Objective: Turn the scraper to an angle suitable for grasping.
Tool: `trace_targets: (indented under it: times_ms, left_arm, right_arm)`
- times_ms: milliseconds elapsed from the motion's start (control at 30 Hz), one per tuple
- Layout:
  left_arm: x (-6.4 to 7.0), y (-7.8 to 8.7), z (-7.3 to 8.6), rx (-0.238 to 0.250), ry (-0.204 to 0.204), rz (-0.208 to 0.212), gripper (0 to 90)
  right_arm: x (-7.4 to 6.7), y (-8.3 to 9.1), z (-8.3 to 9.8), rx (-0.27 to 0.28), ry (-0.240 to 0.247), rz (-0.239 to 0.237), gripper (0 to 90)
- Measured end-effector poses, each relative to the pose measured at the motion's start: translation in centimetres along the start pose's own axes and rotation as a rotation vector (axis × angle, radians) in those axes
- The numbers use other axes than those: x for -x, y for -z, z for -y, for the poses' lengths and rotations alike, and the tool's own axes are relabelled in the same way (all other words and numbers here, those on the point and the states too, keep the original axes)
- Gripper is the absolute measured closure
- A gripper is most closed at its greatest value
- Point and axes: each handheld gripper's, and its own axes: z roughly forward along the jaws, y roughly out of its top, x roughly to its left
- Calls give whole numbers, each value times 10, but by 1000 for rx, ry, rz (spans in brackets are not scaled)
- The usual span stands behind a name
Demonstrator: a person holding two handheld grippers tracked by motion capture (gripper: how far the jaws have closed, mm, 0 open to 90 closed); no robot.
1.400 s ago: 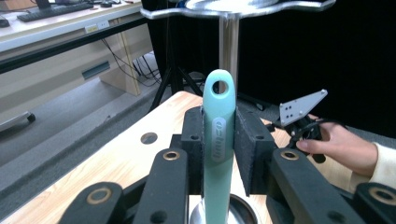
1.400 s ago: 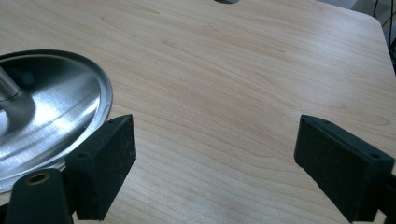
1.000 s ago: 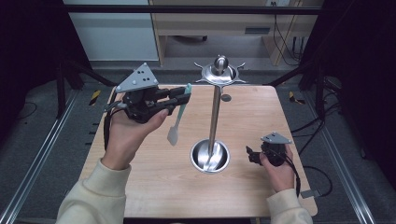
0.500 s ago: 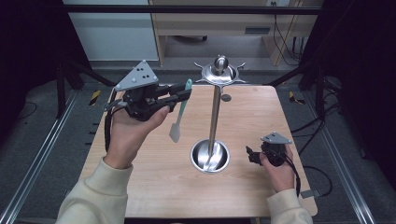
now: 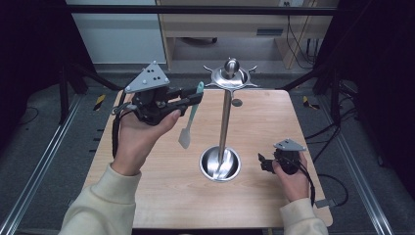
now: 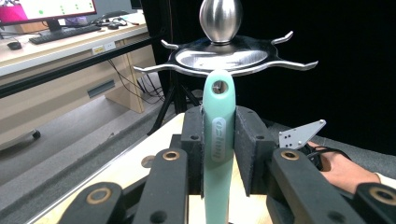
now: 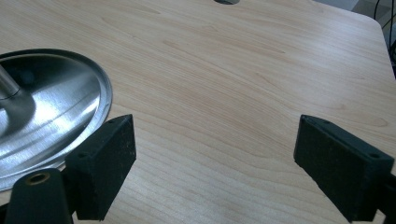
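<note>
A spatula [image 5: 185,136] with a mint-green handle and a pale blade hangs blade-down from my left gripper [image 5: 195,99], which is shut on the handle. The handle's top, with its hanging hole [image 6: 219,87], rises above the pads [image 6: 251,140], just left of the hooked disc [image 5: 230,77] on a steel stand. In the left gripper view that disc [image 6: 224,55] lies straight ahead, slightly higher than the hole. My right gripper [image 5: 263,164] rests low at the table's right, beside the stand's round base [image 5: 220,164]. Its jaws [image 7: 219,144] stand wide open over bare wood.
The stand's pole [image 5: 225,122] rises from the middle of the wooden table [image 5: 274,117]. The base's rim [image 7: 70,116] lies just left of the right gripper's jaws. A small round hole [image 5: 237,102] marks the table's far side. A desk and dark frame rails stand beyond.
My left gripper has carried the spatula slightly up and right, closer to the stand's disc. The right gripper has stayed put.
</note>
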Motion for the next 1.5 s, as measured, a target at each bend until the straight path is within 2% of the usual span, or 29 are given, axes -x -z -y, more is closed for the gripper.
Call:
trace_targets:
  times_ms: [500, 1033, 1500]
  left_arm:
    - [-1, -10, 2, -15, 14, 4, 743]
    - [0, -24, 2, 2, 36, 22, 742]
    - [-1, -25, 2, 5, 31, 20, 738]
  right_arm:
    - [1, 0, 0, 0, -1, 2, 131]
    - [1, 0, 0, 0, -1, -4, 130]
    - [1, 0, 0, 0, 1, -3, 128]
